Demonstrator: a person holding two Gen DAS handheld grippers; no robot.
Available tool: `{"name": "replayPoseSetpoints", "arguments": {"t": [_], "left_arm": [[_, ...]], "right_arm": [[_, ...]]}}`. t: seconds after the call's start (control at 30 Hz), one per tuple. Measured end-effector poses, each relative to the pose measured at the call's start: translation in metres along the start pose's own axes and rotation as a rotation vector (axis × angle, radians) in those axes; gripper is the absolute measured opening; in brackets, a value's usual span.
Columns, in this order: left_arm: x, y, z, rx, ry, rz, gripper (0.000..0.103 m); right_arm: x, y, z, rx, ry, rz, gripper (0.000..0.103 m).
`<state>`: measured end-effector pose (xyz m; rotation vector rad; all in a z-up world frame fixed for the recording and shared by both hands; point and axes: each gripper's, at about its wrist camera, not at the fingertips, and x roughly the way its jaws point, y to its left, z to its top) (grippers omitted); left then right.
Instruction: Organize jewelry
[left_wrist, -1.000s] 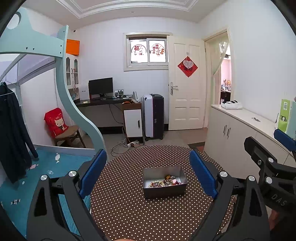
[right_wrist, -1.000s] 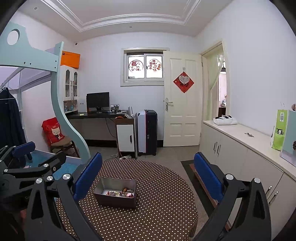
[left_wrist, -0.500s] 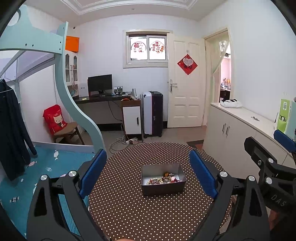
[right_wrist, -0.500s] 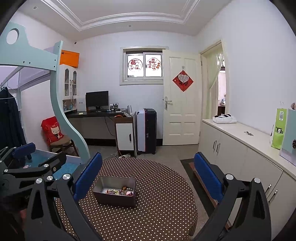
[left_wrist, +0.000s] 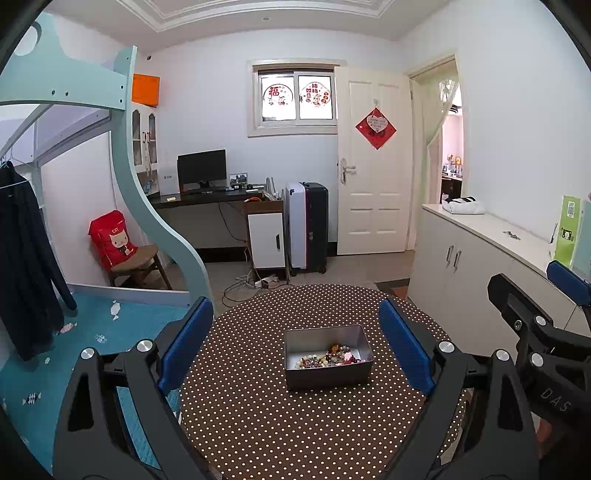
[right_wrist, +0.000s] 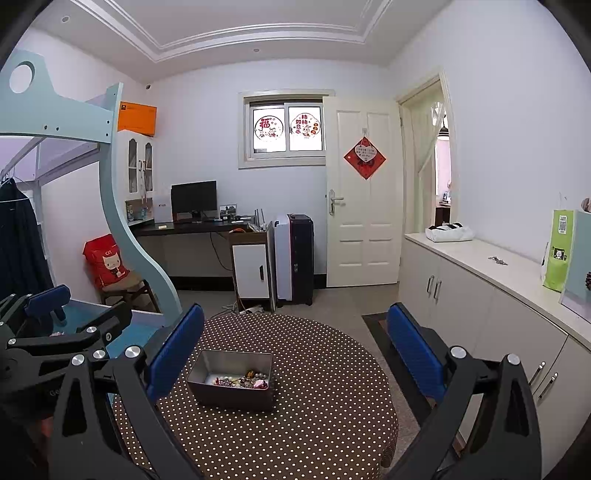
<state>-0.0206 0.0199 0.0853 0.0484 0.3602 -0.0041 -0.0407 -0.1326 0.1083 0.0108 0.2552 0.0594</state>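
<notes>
Metal tin of mixed jewelry mid-table, within reach of both sides; left claw spread wide, empty, framing tin, likely lined up for approach; right claw likewise agape, empty, tin toward its left finger.

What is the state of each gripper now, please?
Left gripper: open, holding nothing, above the table facing the tin.
Right gripper: open, holding nothing.
</notes>
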Motion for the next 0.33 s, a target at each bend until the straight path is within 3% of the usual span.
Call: {"name": "replayPoseSetpoints", "arguments": {"t": [0.33], "left_arm": [[-0.0022,-0.0024,-0.0017,-0.004,0.004,-0.006,0.091]], "right_arm": [[-0.0015,-0.0002,-0.0013,0.004,-0.003,0.000,0.096]]}}
